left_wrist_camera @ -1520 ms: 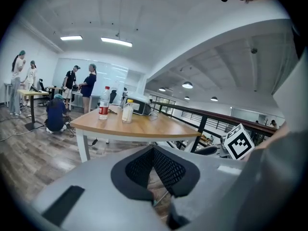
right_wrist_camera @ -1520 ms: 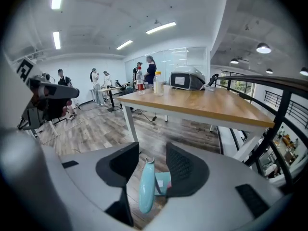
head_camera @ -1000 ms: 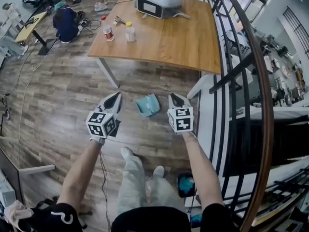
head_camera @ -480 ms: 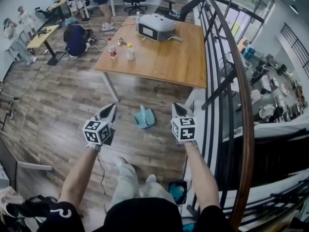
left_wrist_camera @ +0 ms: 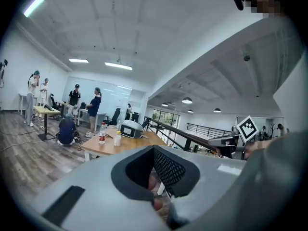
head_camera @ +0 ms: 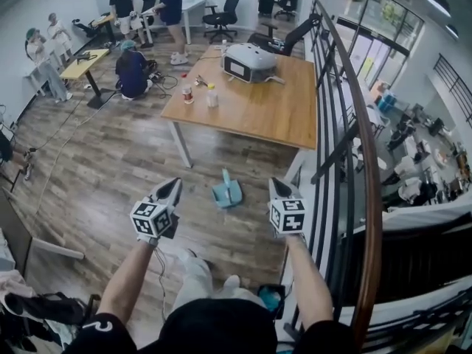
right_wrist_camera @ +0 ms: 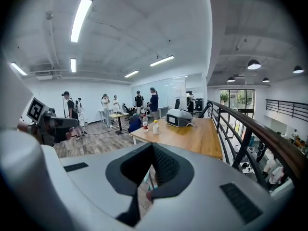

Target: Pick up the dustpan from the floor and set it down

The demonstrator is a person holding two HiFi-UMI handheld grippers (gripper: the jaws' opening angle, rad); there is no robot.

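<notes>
The left gripper (head_camera: pixel 175 184) and the right gripper (head_camera: pixel 273 183) are both held out empty at lower centre, each with its jaws drawn together to a point. Below them spreads the wood floor (head_camera: pixel 103 161). The long table (head_camera: pixel 258 109) fills the upper middle, and the dark railing (head_camera: pixel 363 161) runs down the right side. The small pale blue dustpan (head_camera: pixel 228 194) lies on the floor at centre, between the two gripper tips and just below the table's near edge. Its handle (head_camera: pixel 225 174) points toward the table. The pickup looks not yet begun. To do it well, I would open one pair of jaws wide first and come down steeply over the handle. The pads should straddle the handle across its narrow width and close only once they are low around it. The pan should then lift level, with the other gripper kept clear. Compared with a second ago, the dustpan lies in the same spot but shows smaller and farther below. The grippers and the camera have risen away from it, and more of the room and its people now show at upper left.
</notes>
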